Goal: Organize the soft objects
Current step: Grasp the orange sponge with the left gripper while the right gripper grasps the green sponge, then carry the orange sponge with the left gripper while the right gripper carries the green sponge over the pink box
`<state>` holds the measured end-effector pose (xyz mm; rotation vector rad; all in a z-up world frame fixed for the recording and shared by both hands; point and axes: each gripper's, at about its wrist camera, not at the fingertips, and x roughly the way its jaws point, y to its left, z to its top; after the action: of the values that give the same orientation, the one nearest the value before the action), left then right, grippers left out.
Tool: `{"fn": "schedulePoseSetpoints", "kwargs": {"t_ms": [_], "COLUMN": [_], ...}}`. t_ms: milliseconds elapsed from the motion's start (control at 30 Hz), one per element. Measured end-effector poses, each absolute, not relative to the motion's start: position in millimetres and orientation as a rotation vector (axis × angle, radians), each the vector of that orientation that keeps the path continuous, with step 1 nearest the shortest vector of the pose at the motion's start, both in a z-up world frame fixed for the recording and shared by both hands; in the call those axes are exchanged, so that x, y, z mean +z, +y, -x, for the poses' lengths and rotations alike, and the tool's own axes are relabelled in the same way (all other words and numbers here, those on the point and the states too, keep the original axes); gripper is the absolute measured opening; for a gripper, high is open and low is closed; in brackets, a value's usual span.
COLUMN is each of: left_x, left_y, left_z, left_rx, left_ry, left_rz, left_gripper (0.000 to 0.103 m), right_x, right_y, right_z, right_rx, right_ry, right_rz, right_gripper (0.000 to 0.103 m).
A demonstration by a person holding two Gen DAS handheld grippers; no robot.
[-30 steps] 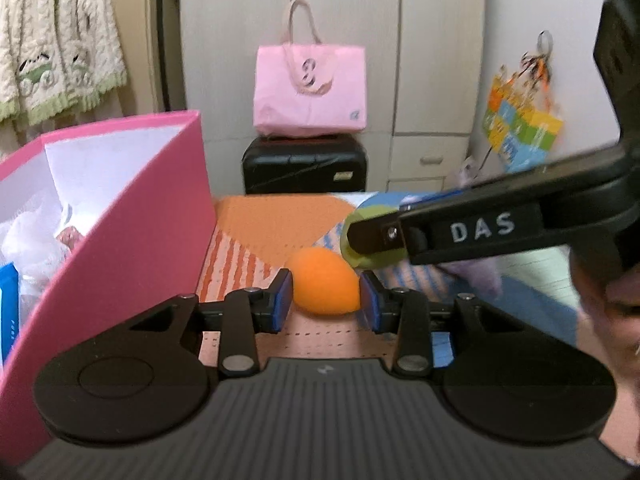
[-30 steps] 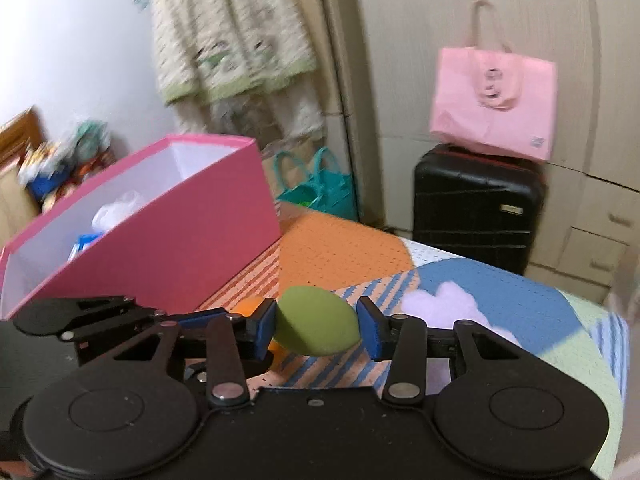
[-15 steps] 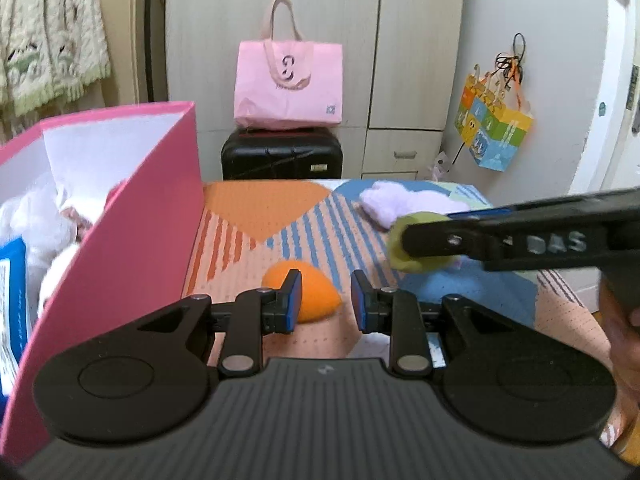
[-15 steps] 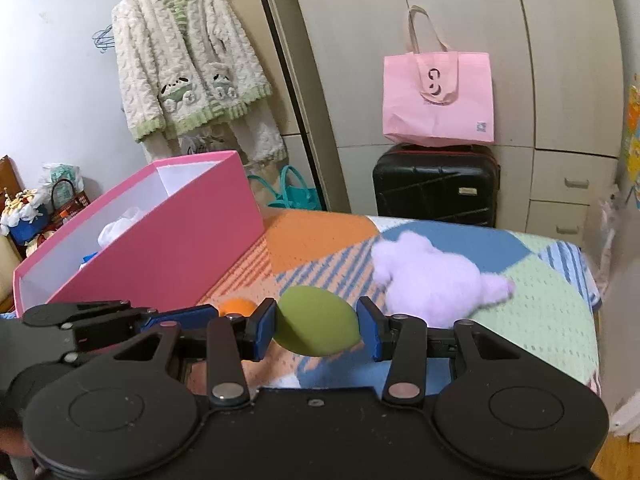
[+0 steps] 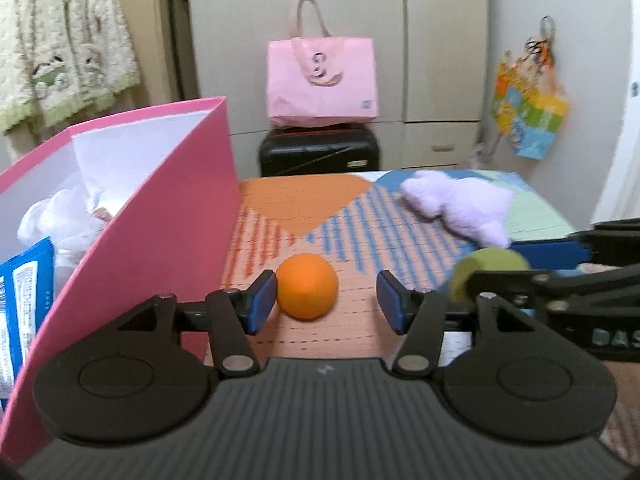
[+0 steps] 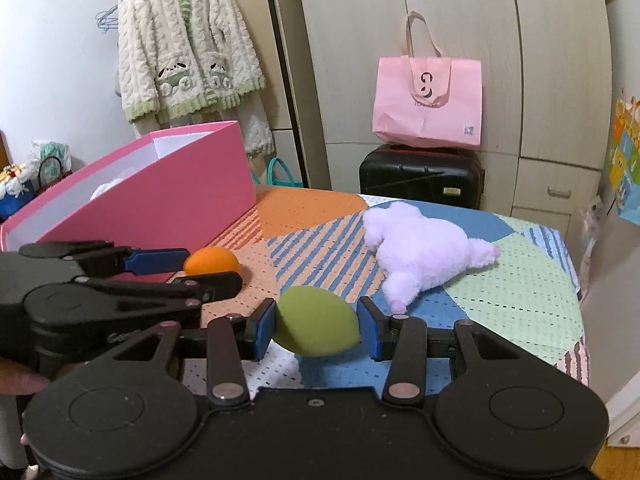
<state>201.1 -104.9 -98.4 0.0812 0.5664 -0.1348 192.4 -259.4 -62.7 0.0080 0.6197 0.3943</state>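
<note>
An orange sponge egg [image 5: 307,286] lies on the patterned cover, between the fingers of my left gripper [image 5: 327,300]. The jaws are opening; the left pad sits close to the egg and the right pad stands well clear. In the right wrist view the same orange egg [image 6: 212,262] rests beside the left gripper [image 6: 180,270]. My right gripper [image 6: 316,326] is shut on a green sponge egg [image 6: 316,326], held above the cover; that green egg [image 5: 490,268] also shows at the right of the left wrist view. A lilac plush toy [image 6: 424,250] lies further back.
A tall pink box [image 5: 168,232] with white soft items and a blue packet inside stands at the left. Beyond the bed's far edge are a black suitcase [image 6: 420,176] with a pink tote bag [image 6: 428,104] on it, and wardrobe doors.
My left gripper's jaws have spread apart and the orange egg now lies free between them. The right gripper with the green egg has shifted to the right and lower in the left wrist view.
</note>
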Motion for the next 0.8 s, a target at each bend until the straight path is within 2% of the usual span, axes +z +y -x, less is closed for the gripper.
{"fn": "schedulePoseSetpoints", "kwargs": {"t_ms": [33,133,467,800], "left_x": [-100,-104,-96,-97], "left_y": [-105,-109,-101,-77], "left_z": [-203,-205,-193,-142], "left_rx": [-0.117,-0.036,-0.118,-0.301], "left_ry": [0.568,0.570,0.575,0.625], "left_rz": [-0.088,-0.156,-0.094,0.025], "left_gripper": [0.052,0.034,0.032,0.032], "right_x": [-63,-64,-66,-69], "right_y": [-259,-257,-254,-239], "right_z": [-192,-190,-177,-145], "right_rx": [0.392,0.381,0.347,0.324], "right_ry": [0.615,0.604,0.606,0.642], "right_rz": [-0.003,0.012,0.003,0.066], "right_gripper": [0.049,0.049,0.049,0.049]}}
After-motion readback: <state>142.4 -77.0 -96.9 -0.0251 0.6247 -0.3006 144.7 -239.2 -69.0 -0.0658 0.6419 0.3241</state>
